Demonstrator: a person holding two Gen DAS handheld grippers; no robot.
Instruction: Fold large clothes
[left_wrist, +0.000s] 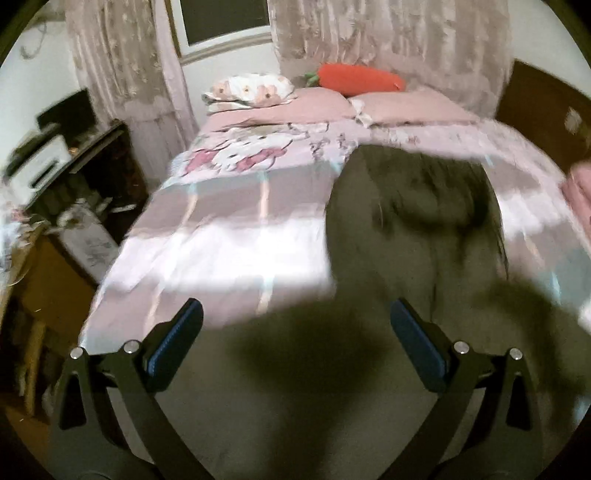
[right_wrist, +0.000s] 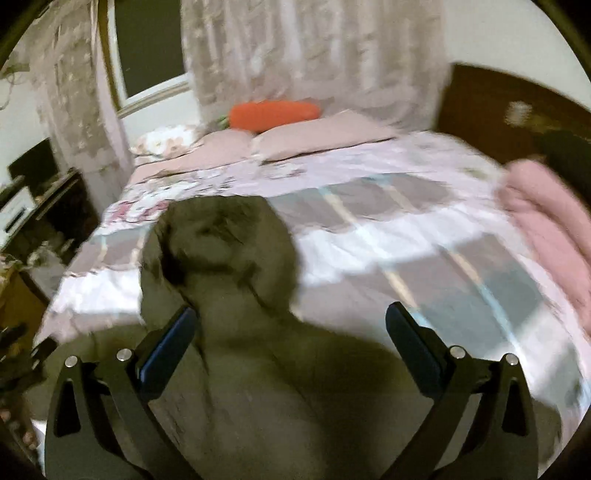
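Both views are dimly lit by warm indoor light, and the window pane behind the curtains is dark. Motion blur smears nearly everything: the quilt pattern streaks sideways, and the olive garment loses its texture. Pale quilt patches glare almost white. A heavy shadow lies on the garment in the left wrist view. Fisheye distortion bends the edges, and black vignetting fills the corners.

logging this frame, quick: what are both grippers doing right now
Left gripper: open, holding nothing, over the olive coat.
Right gripper: open, holding nothing, over the same coat.
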